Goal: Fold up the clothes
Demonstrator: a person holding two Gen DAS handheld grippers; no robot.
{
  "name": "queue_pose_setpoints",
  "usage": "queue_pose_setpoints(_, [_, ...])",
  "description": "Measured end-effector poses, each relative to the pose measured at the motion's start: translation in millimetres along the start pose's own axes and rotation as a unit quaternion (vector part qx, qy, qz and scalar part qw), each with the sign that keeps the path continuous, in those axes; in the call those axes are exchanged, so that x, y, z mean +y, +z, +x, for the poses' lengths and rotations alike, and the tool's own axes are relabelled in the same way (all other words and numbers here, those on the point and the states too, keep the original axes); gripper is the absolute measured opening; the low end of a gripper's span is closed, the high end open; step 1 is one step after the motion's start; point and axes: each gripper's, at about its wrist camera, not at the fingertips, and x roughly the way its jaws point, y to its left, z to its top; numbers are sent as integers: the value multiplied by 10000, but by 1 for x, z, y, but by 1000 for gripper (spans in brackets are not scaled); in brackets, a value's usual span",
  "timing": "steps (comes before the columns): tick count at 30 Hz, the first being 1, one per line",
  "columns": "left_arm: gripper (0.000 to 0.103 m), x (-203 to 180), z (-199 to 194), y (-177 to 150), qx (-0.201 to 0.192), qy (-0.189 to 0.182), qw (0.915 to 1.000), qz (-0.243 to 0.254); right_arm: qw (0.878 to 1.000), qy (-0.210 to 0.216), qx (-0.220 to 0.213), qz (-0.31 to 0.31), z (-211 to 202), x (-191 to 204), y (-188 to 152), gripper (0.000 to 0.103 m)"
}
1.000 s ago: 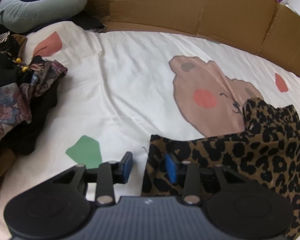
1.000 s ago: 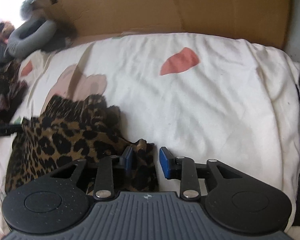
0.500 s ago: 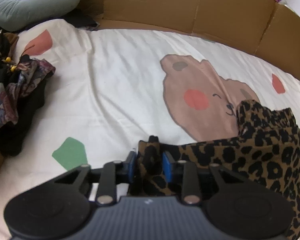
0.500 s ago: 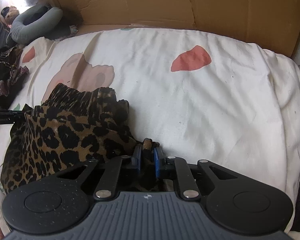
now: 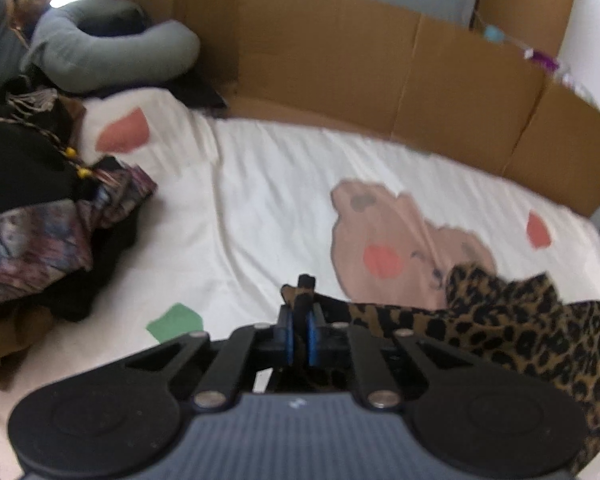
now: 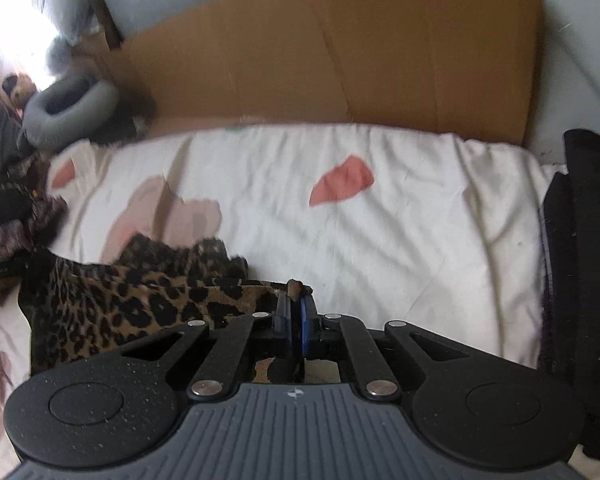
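Leopard-print garment (image 5: pixel 512 332), pinched at two corners by left tool (image 5: pixel 299 330) and right tool (image 6: pixel 295 326), sags bunched over the bed (image 5: pixel 268 200), no finished fold visible.

Soft matt leopard-print cloth garment (image 5: pixel 520 332), wrinkled cotton sheet (image 5: pixel 268 200), plain matt cardboard (image 5: pixel 340 60) behind.

Likely a home bedroom: cartoon-bear bedsheet (image 5: pixel 284 208), neck pillow (image 5: pixel 112 60), heaped clothes (image 5: pixel 40 216).

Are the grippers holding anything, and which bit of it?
Yes. The left gripper and the right gripper each pinch a corner of the leopard-print cloth along its near edge.
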Motion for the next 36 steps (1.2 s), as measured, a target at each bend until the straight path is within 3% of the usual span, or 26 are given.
queue_pose_setpoints(11, [7, -6, -23, 27, -377, -84, 9992, -88, 9988, -66, -429, 241, -28, 3, 12, 2])
queue_pose_setpoints(21, [7, -3, 22, 33, -54, 10, 10000, 4, 9995, -93, -123, 291, 10, -6, 24, 2])
queue_pose_setpoints(28, [7, -9, 25, 38, -46, 50, 9999, 104, 9993, -291, 53, 232, 27, -4, 29, 2])
queue_pose_setpoints(36, [7, -8, 51, 37, 217, 66, 9996, 146, 9988, -375, 252, 170, 46, -6, 31, 2])
